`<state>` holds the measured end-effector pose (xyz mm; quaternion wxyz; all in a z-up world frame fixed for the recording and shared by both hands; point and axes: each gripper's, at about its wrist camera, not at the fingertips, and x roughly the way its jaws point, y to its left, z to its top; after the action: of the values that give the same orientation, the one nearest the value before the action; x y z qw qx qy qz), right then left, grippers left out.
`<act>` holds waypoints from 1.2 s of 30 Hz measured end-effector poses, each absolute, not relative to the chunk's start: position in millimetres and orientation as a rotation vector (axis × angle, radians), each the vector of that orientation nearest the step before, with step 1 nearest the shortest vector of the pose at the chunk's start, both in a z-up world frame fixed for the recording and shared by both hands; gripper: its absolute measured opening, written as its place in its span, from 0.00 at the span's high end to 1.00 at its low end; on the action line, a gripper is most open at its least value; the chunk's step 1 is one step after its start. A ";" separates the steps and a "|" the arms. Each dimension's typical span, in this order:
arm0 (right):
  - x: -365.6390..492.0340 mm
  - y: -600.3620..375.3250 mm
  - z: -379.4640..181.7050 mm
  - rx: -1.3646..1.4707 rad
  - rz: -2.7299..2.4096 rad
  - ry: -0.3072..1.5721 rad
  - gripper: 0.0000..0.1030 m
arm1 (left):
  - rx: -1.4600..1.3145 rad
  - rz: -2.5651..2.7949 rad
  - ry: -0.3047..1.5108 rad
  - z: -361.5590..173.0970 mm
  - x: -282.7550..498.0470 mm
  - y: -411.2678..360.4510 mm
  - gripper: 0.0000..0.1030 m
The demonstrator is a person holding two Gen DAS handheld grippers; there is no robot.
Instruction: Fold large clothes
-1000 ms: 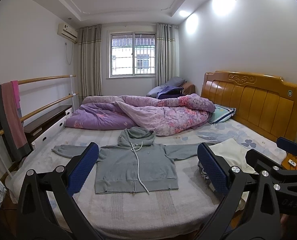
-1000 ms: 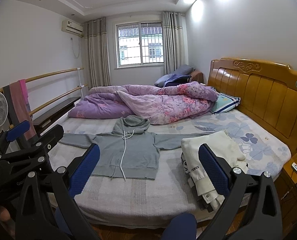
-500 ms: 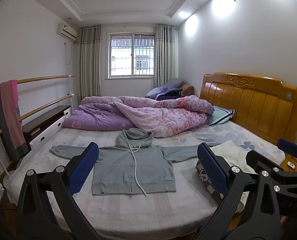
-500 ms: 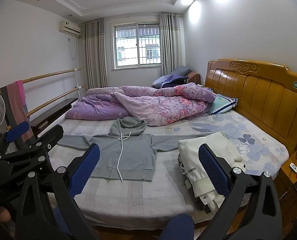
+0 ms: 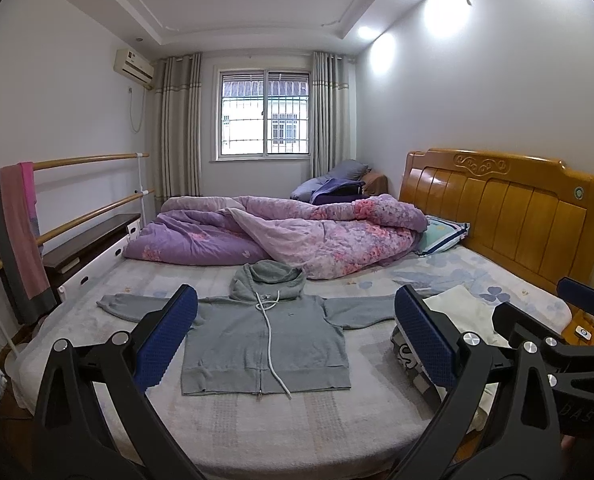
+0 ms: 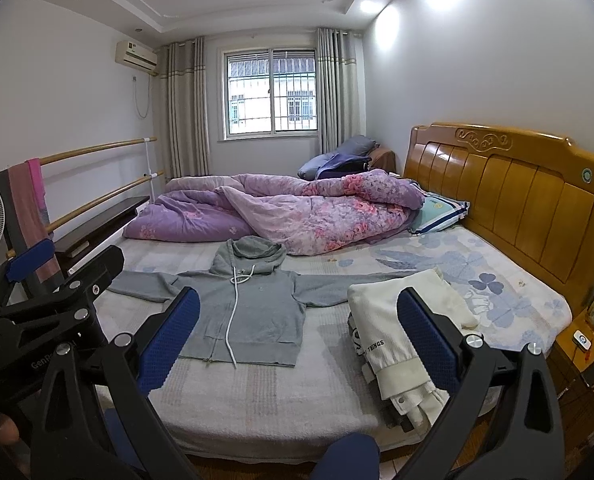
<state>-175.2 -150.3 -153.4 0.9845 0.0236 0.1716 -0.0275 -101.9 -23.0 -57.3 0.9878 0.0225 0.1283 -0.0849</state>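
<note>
A grey zip hoodie (image 5: 263, 340) lies flat, front up, on the bed, sleeves spread out to both sides, hood toward the quilt, white drawstring down its front. It also shows in the right wrist view (image 6: 253, 312). My left gripper (image 5: 295, 340) is open and empty, held well back from the bed's near edge, facing the hoodie. My right gripper (image 6: 297, 344) is open and empty, also back from the bed, to the right of the left one. The left gripper shows at the left of the right wrist view (image 6: 49, 292).
A stack of folded white and dark clothes (image 6: 401, 332) sits on the bed right of the hoodie. A crumpled purple quilt (image 5: 281, 236) fills the far side. The wooden headboard (image 5: 505, 208) stands on the right, a rail with a hanging towel (image 5: 17, 232) on the left.
Both grippers have drawn back and risen a little, so the bed and hoodie sit lower and farther in both views. The hoodie has not moved. Both grippers stay open.
</note>
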 end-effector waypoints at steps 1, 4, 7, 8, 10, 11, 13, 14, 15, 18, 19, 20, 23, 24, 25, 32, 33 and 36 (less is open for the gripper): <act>-175.2 -150.2 -153.3 0.047 -0.055 0.345 0.07 | 0.045 -0.171 0.257 -57.4 -100.9 -23.5 0.05; -174.1 -150.7 -152.9 0.047 -0.057 0.343 0.07 | 0.045 -0.172 0.255 -57.6 -101.9 -22.8 0.05; -173.6 -151.1 -153.1 0.048 -0.057 0.343 0.07 | 0.047 -0.170 0.254 -57.7 -99.4 -24.0 0.05; -173.3 -150.7 -153.2 0.049 -0.058 0.345 0.07 | 0.047 -0.169 0.254 -58.0 -100.9 -23.6 0.05; -172.1 -151.3 -152.4 0.051 -0.057 0.347 0.07 | 0.048 -0.169 0.252 -57.9 -100.6 -24.5 0.05; -171.8 -150.9 -152.4 0.052 -0.057 0.348 0.07 | 0.048 -0.169 0.252 -57.8 -100.3 -25.1 0.05; -169.7 -151.2 -151.7 0.054 -0.056 0.351 0.07 | 0.051 -0.167 0.248 -56.5 -99.0 -24.7 0.05; -168.2 -151.1 -151.2 0.055 -0.055 0.352 0.07 | 0.052 -0.167 0.246 -56.0 -98.0 -24.6 0.05; -167.8 -150.4 -151.0 0.057 -0.055 0.352 0.07 | 0.053 -0.166 0.245 -54.9 -96.2 -24.7 0.05; -164.9 -150.6 -150.4 0.060 -0.056 0.352 0.07 | 0.045 -0.166 0.244 -53.9 -92.2 -24.6 0.05; -164.0 -149.8 -150.3 0.060 -0.057 0.352 0.07 | 0.045 -0.168 0.244 -53.9 -92.5 -24.0 0.05; -163.2 -149.4 -150.4 0.061 -0.056 0.354 0.07 | 0.044 -0.167 0.246 -53.9 -90.8 -24.1 0.05; -162.1 -150.1 -150.4 0.066 -0.054 0.361 0.07 | 0.046 -0.171 0.249 -53.9 -87.8 -23.9 0.05; -161.2 -149.0 -150.3 0.066 -0.054 0.363 0.07 | 0.047 -0.169 0.249 -54.7 -88.8 -24.4 0.05; -160.5 -149.0 -150.7 0.067 -0.056 0.365 0.07 | 0.049 -0.169 0.250 -56.0 -87.9 -24.9 0.05; -155.7 -149.9 -151.0 0.069 -0.057 0.370 0.07 | 0.047 -0.171 0.253 -56.7 -86.0 -27.1 0.05; -154.6 -149.1 -150.6 0.069 -0.058 0.370 0.07 | 0.048 -0.171 0.252 -57.3 -85.9 -26.7 0.05; -155.4 -148.7 -150.7 0.070 -0.058 0.371 0.07 | 0.047 -0.171 0.252 -57.6 -85.1 -26.6 0.05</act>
<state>-155.4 -148.7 -150.7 0.9818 0.0346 0.1845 -0.0287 -85.1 -26.6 -57.6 0.9881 0.0236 0.1255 -0.0854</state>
